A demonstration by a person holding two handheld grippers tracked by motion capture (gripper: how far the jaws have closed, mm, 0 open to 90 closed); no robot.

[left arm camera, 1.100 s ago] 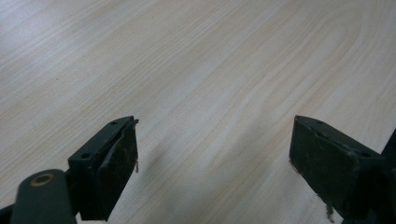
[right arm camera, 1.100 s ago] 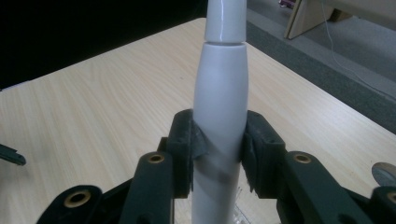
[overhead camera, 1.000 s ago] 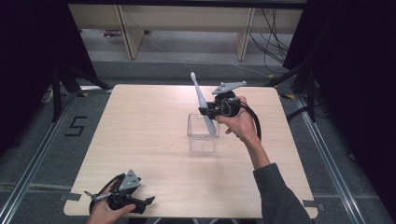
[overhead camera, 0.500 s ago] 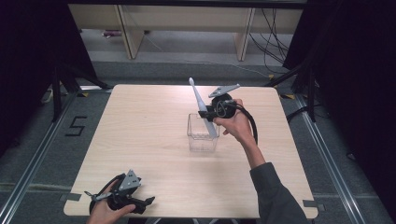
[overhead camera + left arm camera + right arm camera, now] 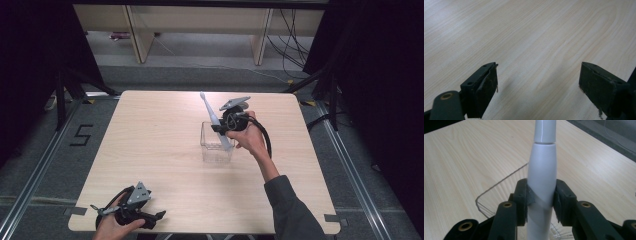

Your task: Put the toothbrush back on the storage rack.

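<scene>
1. The right gripper [image 5: 541, 202] clamps its jaws on the handle of a white electric toothbrush [image 5: 214, 121], holding it tilted with the brush head up and away, probably so the base goes down first.
2. The toothbrush's lower end sits inside a clear plastic box [image 5: 216, 145] at mid-table; whether it touches the bottom is hard to tell.
3. The left gripper [image 5: 539, 85] rests at the table's [image 5: 150, 150] near edge, jaws apart, holding nothing.
</scene>
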